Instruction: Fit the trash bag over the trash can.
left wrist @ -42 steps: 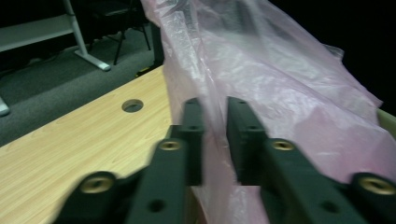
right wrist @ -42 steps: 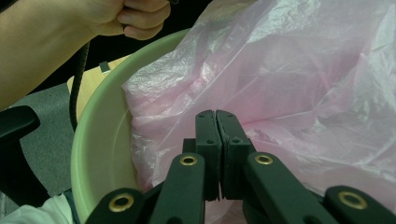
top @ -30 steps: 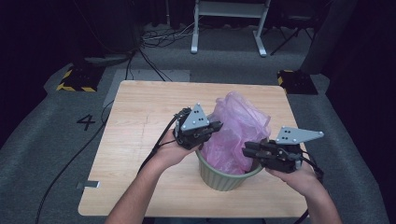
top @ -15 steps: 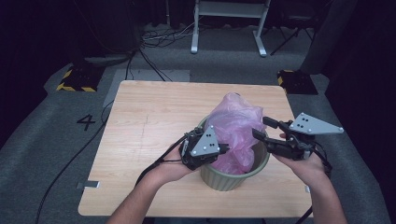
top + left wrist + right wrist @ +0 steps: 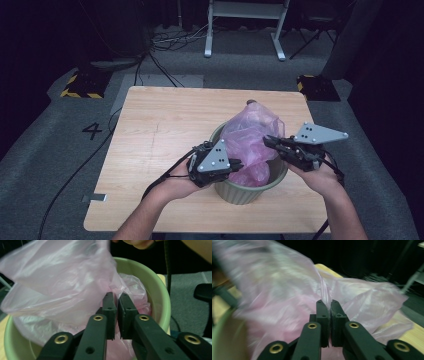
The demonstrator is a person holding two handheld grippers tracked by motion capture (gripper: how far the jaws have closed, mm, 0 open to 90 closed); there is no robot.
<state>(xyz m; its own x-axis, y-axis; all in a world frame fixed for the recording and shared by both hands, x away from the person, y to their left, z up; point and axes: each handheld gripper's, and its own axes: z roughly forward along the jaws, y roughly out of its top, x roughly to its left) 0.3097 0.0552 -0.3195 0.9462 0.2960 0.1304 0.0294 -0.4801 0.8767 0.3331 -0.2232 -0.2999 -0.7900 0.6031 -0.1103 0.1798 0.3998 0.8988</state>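
A pale green ribbed bin [image 5: 241,193] stands on the wooden table [image 5: 165,125], near its front edge. A pink plastic bag [image 5: 250,129] sits in it and billows above the rim. My left gripper [image 5: 239,165] is at the bin's near-left rim. In the left gripper view its jaws [image 5: 116,296] pinch a fold of the bag [image 5: 62,282] inside the bin [image 5: 152,285]; they have just eased open slightly with the film still between them. My right gripper [image 5: 267,140] reaches in from the right. Its jaws [image 5: 327,302] have just closed on the bag's film [image 5: 282,290].
The table's left and far parts are bare wood. A grey tape tab [image 5: 95,198] sticks out at the front left corner. On the floor beyond lie cables [image 5: 160,50], white frame legs [image 5: 245,30] and yellow-black striped blocks [image 5: 80,86].
My left gripper moved toward the person and lower, from beside the bag to the bin's near rim. My right gripper's jaws stood apart half a second ago and are now shut on the bag.
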